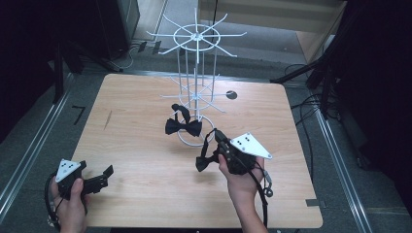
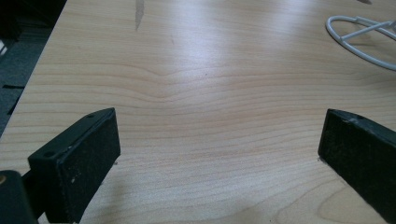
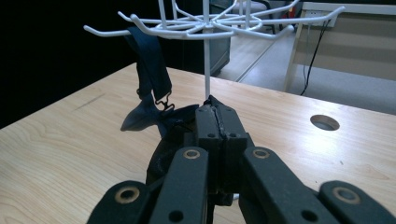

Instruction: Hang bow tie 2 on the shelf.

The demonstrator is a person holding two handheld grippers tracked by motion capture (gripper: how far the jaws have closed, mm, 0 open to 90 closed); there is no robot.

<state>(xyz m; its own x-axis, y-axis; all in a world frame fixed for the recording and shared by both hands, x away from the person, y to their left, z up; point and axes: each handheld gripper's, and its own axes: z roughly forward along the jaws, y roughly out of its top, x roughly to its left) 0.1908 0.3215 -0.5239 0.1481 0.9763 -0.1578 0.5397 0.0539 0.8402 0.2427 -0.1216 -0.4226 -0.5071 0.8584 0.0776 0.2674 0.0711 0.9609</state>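
A white wire hook rack (image 1: 197, 73) stands at the table's far middle. One black bow tie (image 1: 183, 127) hangs by its strap from a low hook of the rack (image 3: 205, 23); in the right gripper view this bow tie (image 3: 142, 116) dangles just ahead of the jaws. My right gripper (image 1: 217, 137) is lifted off the table in front of the rack, shut on the strap of a second black bow tie (image 1: 203, 162) that hangs below it. Its jaws (image 3: 215, 112) are pressed together. My left gripper (image 1: 104, 175) rests at the near left corner, open and empty (image 2: 219, 144).
The rack's white ring base (image 2: 359, 37) lies on the wooden table (image 1: 141, 160). A round hole (image 1: 231, 95) sits in the top at the far right. Cables (image 1: 311, 111) run on the floor beyond the right edge.
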